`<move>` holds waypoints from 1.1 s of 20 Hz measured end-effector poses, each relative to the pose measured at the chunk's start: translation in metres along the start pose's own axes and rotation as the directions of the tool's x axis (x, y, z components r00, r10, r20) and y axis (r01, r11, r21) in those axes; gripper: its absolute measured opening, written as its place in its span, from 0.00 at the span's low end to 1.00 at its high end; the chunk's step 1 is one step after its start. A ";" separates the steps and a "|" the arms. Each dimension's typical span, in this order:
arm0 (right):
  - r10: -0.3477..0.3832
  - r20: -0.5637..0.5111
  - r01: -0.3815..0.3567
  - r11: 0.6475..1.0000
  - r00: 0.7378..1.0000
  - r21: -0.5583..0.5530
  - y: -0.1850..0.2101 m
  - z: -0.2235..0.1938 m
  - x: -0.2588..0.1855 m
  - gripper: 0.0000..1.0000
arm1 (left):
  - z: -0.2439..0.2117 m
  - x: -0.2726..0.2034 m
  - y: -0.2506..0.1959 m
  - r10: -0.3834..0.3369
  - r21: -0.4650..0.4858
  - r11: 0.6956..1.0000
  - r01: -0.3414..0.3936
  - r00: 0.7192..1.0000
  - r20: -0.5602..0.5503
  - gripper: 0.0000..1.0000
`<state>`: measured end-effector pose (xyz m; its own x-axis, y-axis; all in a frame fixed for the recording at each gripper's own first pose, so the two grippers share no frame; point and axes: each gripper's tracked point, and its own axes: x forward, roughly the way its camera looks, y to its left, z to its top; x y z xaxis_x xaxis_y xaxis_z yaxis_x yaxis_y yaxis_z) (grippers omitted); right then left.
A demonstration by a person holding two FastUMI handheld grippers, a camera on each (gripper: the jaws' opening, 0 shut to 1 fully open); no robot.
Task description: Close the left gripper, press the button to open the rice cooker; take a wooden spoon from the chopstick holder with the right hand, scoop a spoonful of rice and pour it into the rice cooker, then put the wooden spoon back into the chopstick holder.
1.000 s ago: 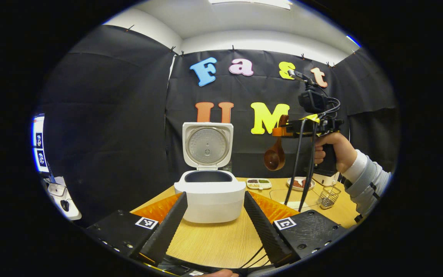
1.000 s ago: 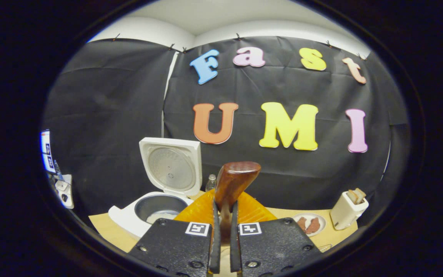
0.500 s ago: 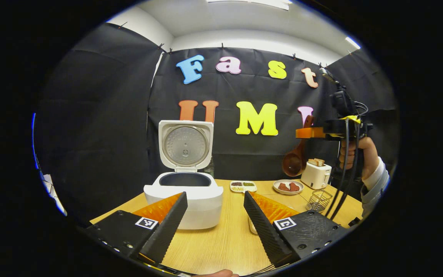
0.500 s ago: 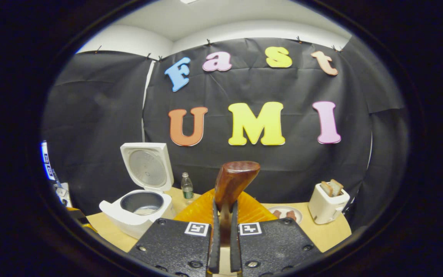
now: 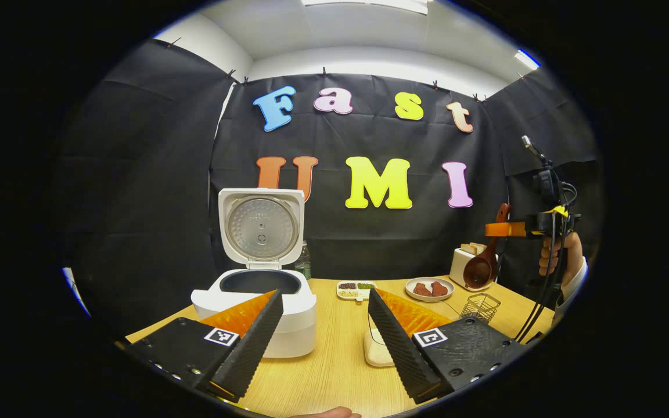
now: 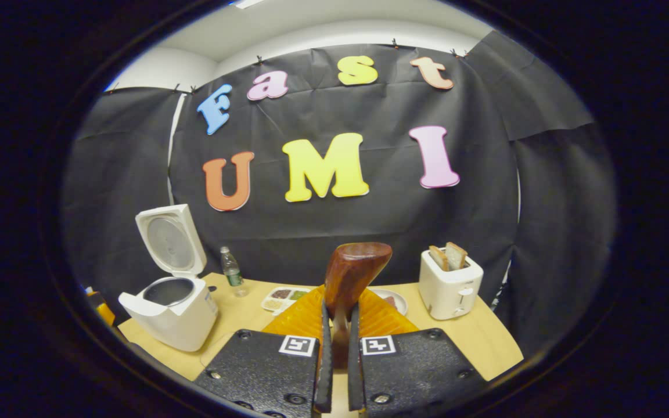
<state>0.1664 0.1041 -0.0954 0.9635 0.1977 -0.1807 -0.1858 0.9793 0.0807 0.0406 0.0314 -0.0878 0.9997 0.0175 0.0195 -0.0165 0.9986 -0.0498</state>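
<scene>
Left gripper [image 5: 323,334]: jaws wide apart with nothing between them; low over the table [image 5: 334,371]. Its two dark fingers sit at 7 and 5 o'clock in the left gripper view.
Right gripper [image 6: 335,360]: jaws pinched close on the spoon handle, both fingers pressing on it. In the left gripper view it hangs in the air at 3 o'clock [image 5: 506,229], held by a hand [image 5: 555,258] in a pale sleeve, cables trailing down.
Spoon [image 6: 351,278]: dark wood, clear of the table. In the right gripper view its handle end sticks up at 6 o'clock; in the left gripper view the bowl [image 5: 478,270] hangs down below the orange fingers, above the holder.
Cooker [image 5: 262,290]: white, lid upright and open, at 8 o'clock in both views [image 6: 169,302]; it stands well apart from the spoon. Whether there is rice in the pot, I cannot tell.
Holder [image 5: 481,306]: small wire basket on the table at 4 o'clock, just below the spoon bowl, not touching it.
Toaster [image 6: 449,284]: white, two slices sticking up, at 4 o'clock in the right gripper view.
Plate [image 5: 429,288]: reddish pieces on it, between the toaster and a divided tray [image 5: 356,288].
Bottle [image 6: 232,271]: beside the cooker, at the wall.
Pale block [image 5: 376,353]: on the table just beside the left gripper's 5 o'clock finger.
</scene>
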 end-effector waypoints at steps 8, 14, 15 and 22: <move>-0.067 -0.065 0.074 0.991 0.996 0.114 -0.052 -0.052 0.010 0.17 | -0.007 0.015 -0.007 0.004 -0.011 1.000 -0.004 1.000 -0.019 0.94; -0.029 -0.114 0.052 0.978 0.993 0.200 -0.064 -0.085 0.022 0.21 | -0.010 0.025 -0.009 0.016 -0.005 1.000 -0.016 0.999 -0.041 0.94; -0.019 -0.107 0.042 0.976 0.994 0.214 -0.064 -0.087 0.022 0.17 | -0.008 0.026 -0.008 0.021 -0.002 1.000 -0.021 0.999 -0.040 0.94; -0.141 0.002 0.140 0.982 0.990 0.131 -0.100 -0.060 0.010 1.00 | 0.009 0.035 0.003 0.056 0.005 0.998 -0.056 0.998 -0.027 0.94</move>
<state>0.1828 0.0112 -0.1643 0.9805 0.0574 -0.1879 -0.0226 0.9830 0.1824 0.0757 0.0353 -0.0778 0.9974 0.0717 -0.0100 -0.0720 0.9964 -0.0457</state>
